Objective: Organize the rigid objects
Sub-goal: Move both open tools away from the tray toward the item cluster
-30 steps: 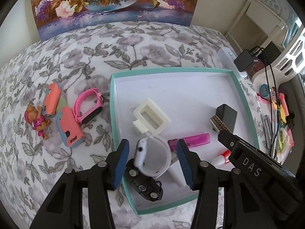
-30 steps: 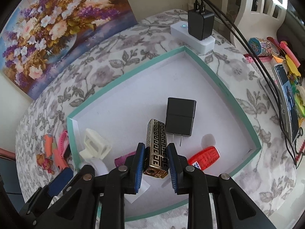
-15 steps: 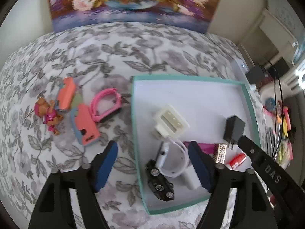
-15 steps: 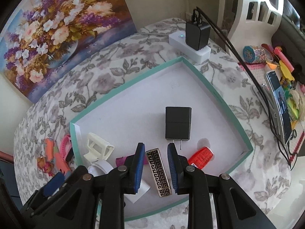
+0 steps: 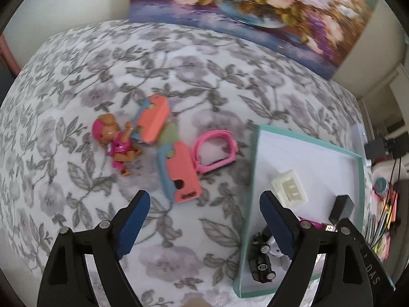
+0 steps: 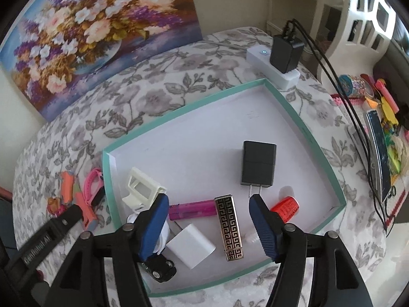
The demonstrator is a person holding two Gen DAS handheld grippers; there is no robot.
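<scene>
A teal-rimmed white tray point(image 6: 310, 133) holds a gold-patterned lighter point(image 6: 228, 227), black charger point(image 6: 258, 165), pink lighter point(image 6: 193, 209), red tube point(image 6: 285, 207), white block point(image 6: 190, 245), cream clip point(image 6: 141, 188) and black toy car point(image 6: 161, 270). My right gripper point(image 6: 208, 227) hangs over the gold lighter with its jaws opening and its pads off it. My left gripper point(image 5: 204, 223), jaws opening and empty, hovers above the cloth left of the tray point(image 5: 253, 179). Near it lie two coral and blue pieces point(image 5: 181, 176) point(image 5: 153, 119), a pink watch band point(image 5: 213, 151) and a small doll point(image 5: 116, 140).
A floral cloth point(image 5: 179, 69) covers the table. A flower painting point(image 6: 97, 33) leans at the back. A white power strip with a black plug point(image 6: 283, 51) and cables sits beyond the tray. Pens, tape and a phone point(image 6: 378, 140) crowd the right edge.
My right gripper set the gold lighter down flat in the tray and opened. My left gripper opened wide and swung left from over the tray toward the loose items on the cloth.
</scene>
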